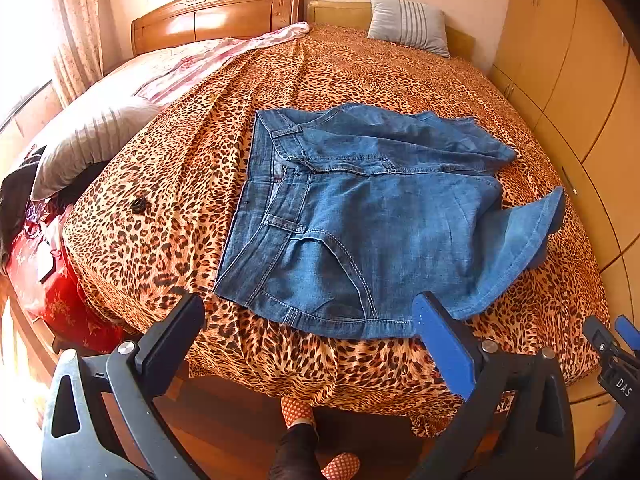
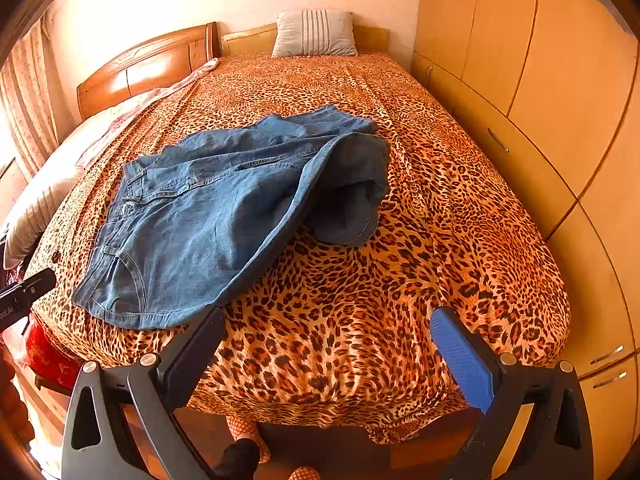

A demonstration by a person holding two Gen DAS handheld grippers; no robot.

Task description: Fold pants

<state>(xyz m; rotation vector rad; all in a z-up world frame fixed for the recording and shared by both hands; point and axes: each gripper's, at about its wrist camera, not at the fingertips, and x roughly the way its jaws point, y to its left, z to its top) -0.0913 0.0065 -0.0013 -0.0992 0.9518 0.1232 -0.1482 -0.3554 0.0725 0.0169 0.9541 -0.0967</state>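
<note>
Blue denim pants [image 1: 360, 216] lie on the leopard-print bed [image 1: 168, 184], waistband to the left, legs bunched and folded back on the right, one hem curling up. They also show in the right wrist view [image 2: 224, 208]. My left gripper [image 1: 308, 316] is open and empty, at the bed's near edge just in front of the pants. My right gripper [image 2: 328, 328] is open and empty, to the right of the pants over bare bedspread [image 2: 440, 220]. Its tip shows in the left wrist view [image 1: 612, 344].
A wooden headboard [image 1: 216, 16] and striped pillow [image 1: 408, 24] are at the far end. Grey pillow [image 1: 88, 140] and pink bedding lie on the left. Wardrobe doors [image 2: 560, 100] line the right side. A red bag [image 1: 48, 288] sits at lower left. The person's feet [image 1: 304, 432] are below.
</note>
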